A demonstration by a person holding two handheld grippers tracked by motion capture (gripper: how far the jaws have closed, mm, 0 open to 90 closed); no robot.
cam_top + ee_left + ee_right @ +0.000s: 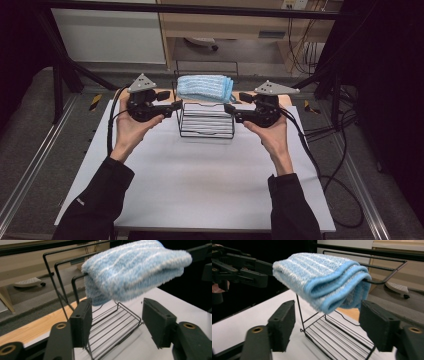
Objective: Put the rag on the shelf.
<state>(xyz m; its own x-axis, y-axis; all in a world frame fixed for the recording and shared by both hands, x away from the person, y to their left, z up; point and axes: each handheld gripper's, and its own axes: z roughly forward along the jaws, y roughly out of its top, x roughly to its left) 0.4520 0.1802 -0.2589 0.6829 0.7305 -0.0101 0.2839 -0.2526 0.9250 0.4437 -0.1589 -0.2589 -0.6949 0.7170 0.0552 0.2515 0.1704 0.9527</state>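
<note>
Resting place of the cloth: a folded, fluffy blue-and-white striped cloth point(205, 88) lies on the top rails of a black wire rack point(206, 125), at the far middle of the table, its folded bulk hanging a little past the rails on each side.
Cloth close up: in the left gripper view the cloth point(135, 270) sits above and beyond the jaws, not touching them; in the right gripper view the cloth point(322, 280) shows its darker blue edging and stacked folds, also clear of the jaws.
Rack: the wire rack point(110, 322) has upright loops at its back and a lower shelf of parallel wires; the shelf point(342, 337) is bare.
Left gripper: the black two-jaw left gripper point(171, 101) is held in the person's left hand point(131, 127), just beside the rack's left side, pointing inward; its jaws stand apart with nothing between them.
Right gripper: the black two-jaw right gripper point(237, 103) is held in the right hand point(270, 135), just beside the rack's right side, pointing inward; its jaws stand apart too, gripping nothing.
Table: a white rectangular tabletop point(200, 185) carries the rack, with a strip of pale wood point(30, 328) along its far edge.
Beyond: dark cables point(330, 165) trail off to the right.
</note>
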